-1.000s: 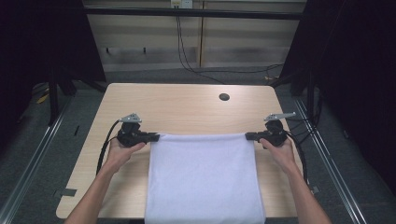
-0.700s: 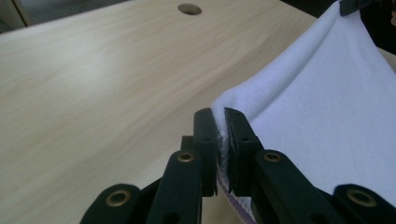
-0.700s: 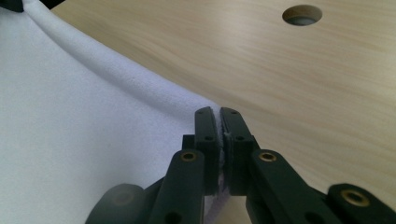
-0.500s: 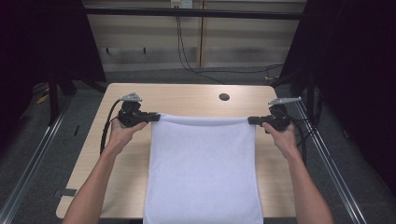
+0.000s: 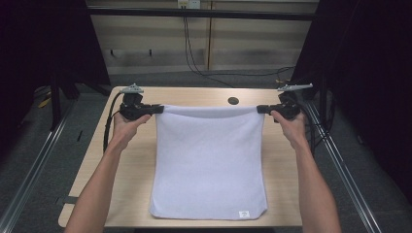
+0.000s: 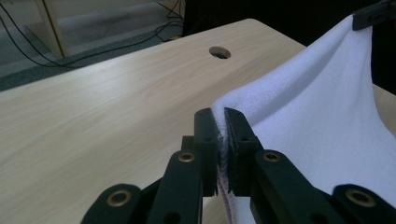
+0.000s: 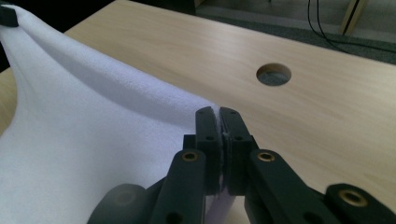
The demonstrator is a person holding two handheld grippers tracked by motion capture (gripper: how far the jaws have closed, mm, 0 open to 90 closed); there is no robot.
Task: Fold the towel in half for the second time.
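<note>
A white towel (image 5: 209,160) hangs stretched between my two grippers above the wooden table (image 5: 121,174); its far edge is lifted and its near edge with a small label lies by the table's front edge. My left gripper (image 5: 156,109) is shut on the towel's far left corner (image 6: 223,140), pinched between the black jaws. My right gripper (image 5: 262,109) is shut on the far right corner (image 7: 219,140). In the left gripper view the towel (image 6: 322,121) slopes away to the right; in the right gripper view the towel (image 7: 79,140) slopes away to the left.
A round cable hole (image 5: 233,101) sits in the table near its far edge, also seen as the hole (image 6: 219,52) and the hole (image 7: 273,74). Metal rails run along both sides of the table. Cables hang at the back wall.
Both grippers have risen and moved toward the far side of the table, lifting the towel's far edge and drawing the towel along with them.
</note>
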